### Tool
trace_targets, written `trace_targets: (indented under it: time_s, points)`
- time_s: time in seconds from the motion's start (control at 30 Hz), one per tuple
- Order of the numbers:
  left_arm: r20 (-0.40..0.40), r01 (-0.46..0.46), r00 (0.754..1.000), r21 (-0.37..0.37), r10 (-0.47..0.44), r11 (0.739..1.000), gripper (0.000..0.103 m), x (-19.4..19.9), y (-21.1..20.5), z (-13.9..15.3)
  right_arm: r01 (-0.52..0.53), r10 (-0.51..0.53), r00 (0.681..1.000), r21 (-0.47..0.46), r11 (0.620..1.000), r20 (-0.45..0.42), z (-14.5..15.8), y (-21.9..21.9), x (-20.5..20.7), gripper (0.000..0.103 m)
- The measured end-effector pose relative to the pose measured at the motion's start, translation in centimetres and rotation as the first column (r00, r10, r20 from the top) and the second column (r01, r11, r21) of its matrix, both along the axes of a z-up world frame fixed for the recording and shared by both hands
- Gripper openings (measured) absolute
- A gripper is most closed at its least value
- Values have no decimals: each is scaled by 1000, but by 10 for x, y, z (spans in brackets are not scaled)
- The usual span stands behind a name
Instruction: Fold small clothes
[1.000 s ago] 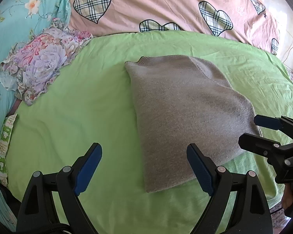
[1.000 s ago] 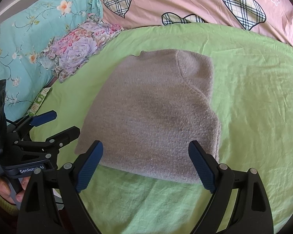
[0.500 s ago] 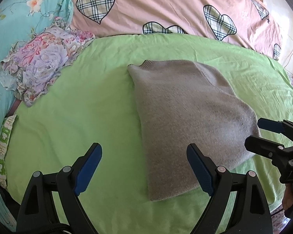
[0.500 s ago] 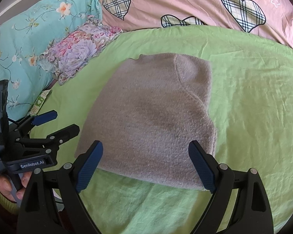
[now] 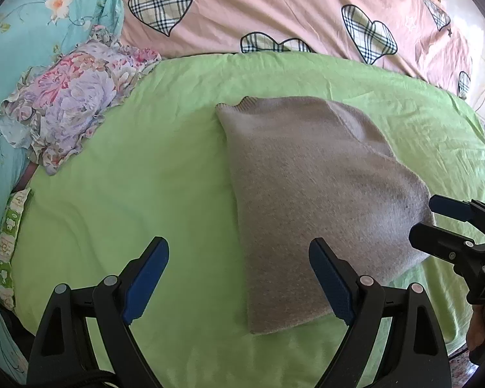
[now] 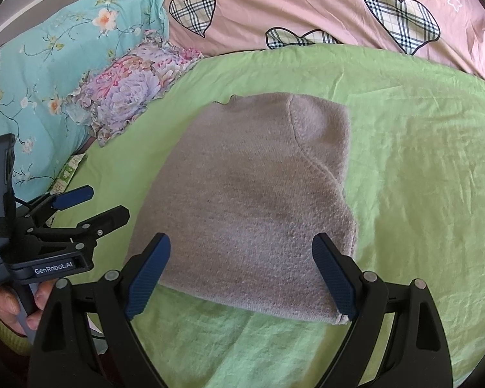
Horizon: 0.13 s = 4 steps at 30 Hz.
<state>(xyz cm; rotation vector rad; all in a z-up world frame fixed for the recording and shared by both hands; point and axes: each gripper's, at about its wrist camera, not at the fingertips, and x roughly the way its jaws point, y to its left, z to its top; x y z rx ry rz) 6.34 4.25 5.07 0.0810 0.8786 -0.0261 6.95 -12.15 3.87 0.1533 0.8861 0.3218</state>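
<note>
A grey knit garment (image 5: 313, 200) (image 6: 249, 200) lies folded flat on the green sheet (image 5: 113, 200) (image 6: 420, 177). My left gripper (image 5: 239, 281) hovers open over the garment's near left corner, nothing between its blue pads. My right gripper (image 6: 241, 278) stands open above the garment's near edge, also empty. Each gripper shows in the other's view: the right one (image 5: 436, 223) at the garment's right side, the left one (image 6: 90, 207) at its left side, both with jaws apart.
A floral cushion (image 5: 71, 110) (image 6: 129, 93) lies at the back left by a turquoise flowered quilt (image 6: 32, 74). A pink cover with checked hearts (image 5: 274, 13) (image 6: 339, 9) runs along the back. A person's hand (image 6: 13, 304) holds the left gripper's handle.
Both cameras have drawn back slightly, so the garment sits a little farther up each picture. The garment itself has not shifted, and both grippers stay open.
</note>
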Motion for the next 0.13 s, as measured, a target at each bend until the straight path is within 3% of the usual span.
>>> trace_targets:
  time_s: [0.13]
  points:
    - [-14,4,1000,-5,-4,1000,89,0,-6,-5,-4,4,1000,15,1000,1,-3,-1,1,90]
